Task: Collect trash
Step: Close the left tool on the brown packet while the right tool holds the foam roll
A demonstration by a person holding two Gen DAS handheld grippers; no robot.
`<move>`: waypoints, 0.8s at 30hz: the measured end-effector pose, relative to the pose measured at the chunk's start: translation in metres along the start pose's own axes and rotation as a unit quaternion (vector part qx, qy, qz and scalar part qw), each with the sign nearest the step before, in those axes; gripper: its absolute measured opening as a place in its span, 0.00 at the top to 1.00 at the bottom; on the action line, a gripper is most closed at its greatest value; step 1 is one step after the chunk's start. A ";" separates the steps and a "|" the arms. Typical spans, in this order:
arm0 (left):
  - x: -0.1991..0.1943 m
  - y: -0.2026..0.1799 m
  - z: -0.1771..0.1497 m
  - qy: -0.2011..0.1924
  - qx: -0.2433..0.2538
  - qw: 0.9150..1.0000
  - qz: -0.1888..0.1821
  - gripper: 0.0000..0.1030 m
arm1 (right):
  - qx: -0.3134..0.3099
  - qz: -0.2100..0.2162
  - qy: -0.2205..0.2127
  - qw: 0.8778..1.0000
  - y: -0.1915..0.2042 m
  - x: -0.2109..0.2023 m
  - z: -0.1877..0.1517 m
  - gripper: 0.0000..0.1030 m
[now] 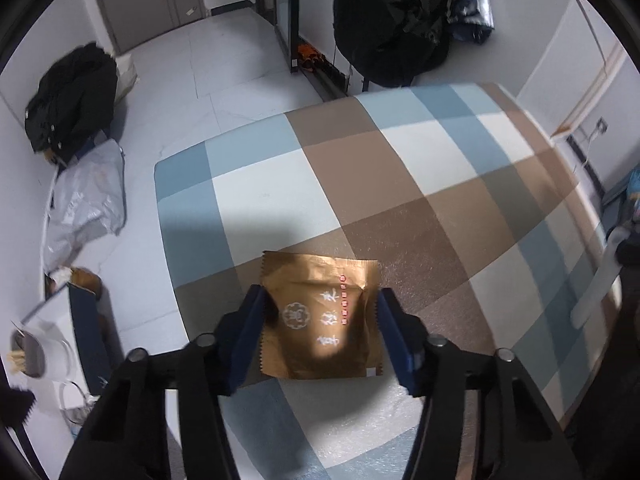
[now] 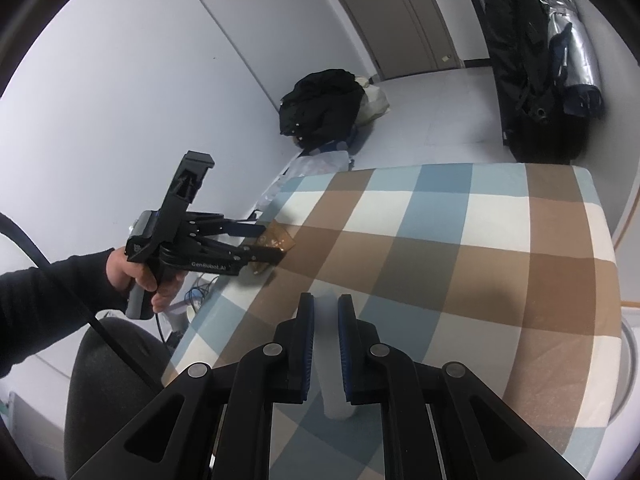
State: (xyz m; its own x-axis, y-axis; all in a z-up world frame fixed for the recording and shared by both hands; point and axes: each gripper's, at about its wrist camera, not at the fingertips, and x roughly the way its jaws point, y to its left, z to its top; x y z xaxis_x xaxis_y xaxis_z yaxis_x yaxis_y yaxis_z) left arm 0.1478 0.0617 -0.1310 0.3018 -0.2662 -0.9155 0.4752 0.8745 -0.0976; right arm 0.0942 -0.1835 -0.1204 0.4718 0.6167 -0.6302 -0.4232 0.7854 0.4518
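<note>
Fingers of the left gripper (image 1: 318, 328) stand spread on either side of a golden-brown wrapper (image 1: 320, 316) lying flat near the checked bed's (image 1: 400, 184) edge, while the right gripper (image 2: 325, 342) pinches a white translucent object (image 2: 332, 380) above it.

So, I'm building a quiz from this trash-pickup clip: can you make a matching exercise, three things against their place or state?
Things:
1. brown snack wrapper
2. left tool
3. right tool

Places or states:
A. shut on a pale translucent plastic piece
B. flat on the checked bed cover near its edge
C. fingers spread either side of the wrapper

Pairs: 1-B, 2-C, 3-A
</note>
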 end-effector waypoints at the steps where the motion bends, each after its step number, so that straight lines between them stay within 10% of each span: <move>1: 0.003 0.005 0.002 0.001 -0.005 1.000 0.001 0.77 | -0.001 -0.001 0.000 1.000 0.000 0.000 0.000 0.89; 12: 0.009 0.011 0.005 0.028 -0.047 0.998 -0.024 0.85 | -0.004 -0.006 0.001 1.000 0.002 0.003 -0.002 0.89; 15: 0.010 0.009 0.005 0.043 -0.058 0.997 -0.038 0.65 | 0.001 -0.005 0.000 1.000 0.000 0.002 -0.003 0.89; 17: 0.012 0.005 0.005 0.047 -0.049 0.997 -0.035 0.34 | 0.001 -0.005 -0.002 1.000 0.001 0.001 -0.002 0.89; 24: 0.027 -0.025 0.005 0.069 0.020 0.997 0.035 0.26 | -0.006 -0.005 -0.009 1.000 0.002 -0.004 -0.002 0.88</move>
State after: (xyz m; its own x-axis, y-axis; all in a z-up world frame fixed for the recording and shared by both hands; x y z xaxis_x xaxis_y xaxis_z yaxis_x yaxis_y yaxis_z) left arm 0.1479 0.0309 -0.1511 0.2211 -0.1441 -0.9646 0.4908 0.8711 -0.0176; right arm 0.0899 -0.1843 -0.1176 0.4892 0.6103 -0.6231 -0.4275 0.7905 0.4386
